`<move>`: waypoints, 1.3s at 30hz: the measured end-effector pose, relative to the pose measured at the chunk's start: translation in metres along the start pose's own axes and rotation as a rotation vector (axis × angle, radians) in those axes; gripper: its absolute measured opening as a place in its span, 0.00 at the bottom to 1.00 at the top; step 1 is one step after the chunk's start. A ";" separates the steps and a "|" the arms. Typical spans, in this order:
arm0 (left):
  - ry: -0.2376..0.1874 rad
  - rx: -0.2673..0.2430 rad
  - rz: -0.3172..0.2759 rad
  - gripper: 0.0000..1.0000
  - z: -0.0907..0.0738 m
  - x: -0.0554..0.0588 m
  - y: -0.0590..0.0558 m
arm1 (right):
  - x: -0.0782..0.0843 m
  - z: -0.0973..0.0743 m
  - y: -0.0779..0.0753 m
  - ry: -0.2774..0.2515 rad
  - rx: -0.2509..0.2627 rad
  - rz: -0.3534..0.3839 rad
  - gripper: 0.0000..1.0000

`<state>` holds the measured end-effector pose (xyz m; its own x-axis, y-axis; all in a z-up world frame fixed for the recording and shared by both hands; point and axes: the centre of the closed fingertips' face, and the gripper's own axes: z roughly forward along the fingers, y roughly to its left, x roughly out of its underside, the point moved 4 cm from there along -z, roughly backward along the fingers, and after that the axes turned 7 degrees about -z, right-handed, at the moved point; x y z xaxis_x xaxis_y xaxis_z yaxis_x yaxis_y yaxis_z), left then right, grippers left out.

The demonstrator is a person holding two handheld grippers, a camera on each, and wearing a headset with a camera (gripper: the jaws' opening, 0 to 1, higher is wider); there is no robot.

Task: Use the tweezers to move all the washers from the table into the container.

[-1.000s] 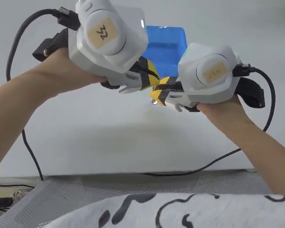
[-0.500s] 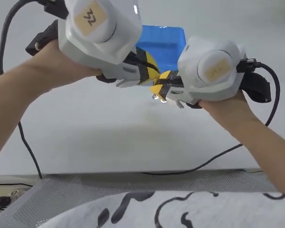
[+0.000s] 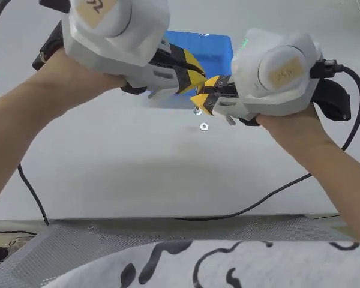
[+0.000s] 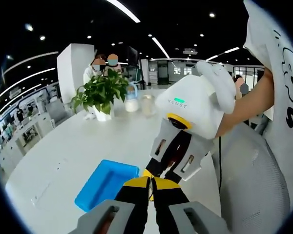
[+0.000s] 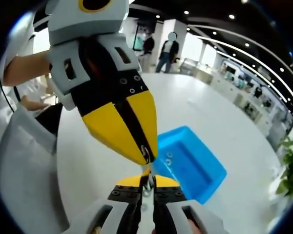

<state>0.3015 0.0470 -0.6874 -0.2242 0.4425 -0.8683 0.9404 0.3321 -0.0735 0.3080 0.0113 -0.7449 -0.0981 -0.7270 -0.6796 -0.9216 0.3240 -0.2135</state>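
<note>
Meeting tip to tip: left hand-held gripper [image 3: 198, 75], right hand-held gripper [image 3: 201, 101].

The container [image 3: 213, 54] looks glossy plastic, the washer [image 3: 204, 126] shiny metal.

table [image 3: 108, 168]: white and smooth, running on well past both claws.
container [image 3: 211, 54]: blue tray flat on the table, just beyond the left claw [image 3: 198, 90] and the right claw [image 3: 200, 103], partly hidden behind them.
washer [image 3: 204, 126]: one small ring on the bare top, near the right claw's tip, on the person's side.
cable [image 3: 270, 197]: black, trailing across the near table, closer in than the right claw.
</note>
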 end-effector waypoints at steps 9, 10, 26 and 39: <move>-0.055 -0.050 -0.102 0.13 -0.006 0.003 0.012 | -0.009 -0.004 -0.014 -0.024 0.018 0.018 0.03; -0.059 -0.054 -0.123 0.15 -0.008 0.005 0.013 | -0.009 -0.005 -0.016 -0.025 0.021 0.018 0.03; -0.091 -0.214 -0.252 0.78 -0.028 0.034 0.012 | -0.021 -0.003 -0.048 -0.071 0.094 0.070 0.03; -0.162 -0.211 -0.338 0.99 -0.029 0.030 -0.006 | -0.008 0.024 -0.067 -0.048 0.117 0.107 0.03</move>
<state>0.2819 0.0821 -0.6989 -0.4518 0.1487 -0.8796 0.7440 0.6068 -0.2795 0.3796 0.0096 -0.7418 -0.1728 -0.6555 -0.7352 -0.8568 0.4682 -0.2162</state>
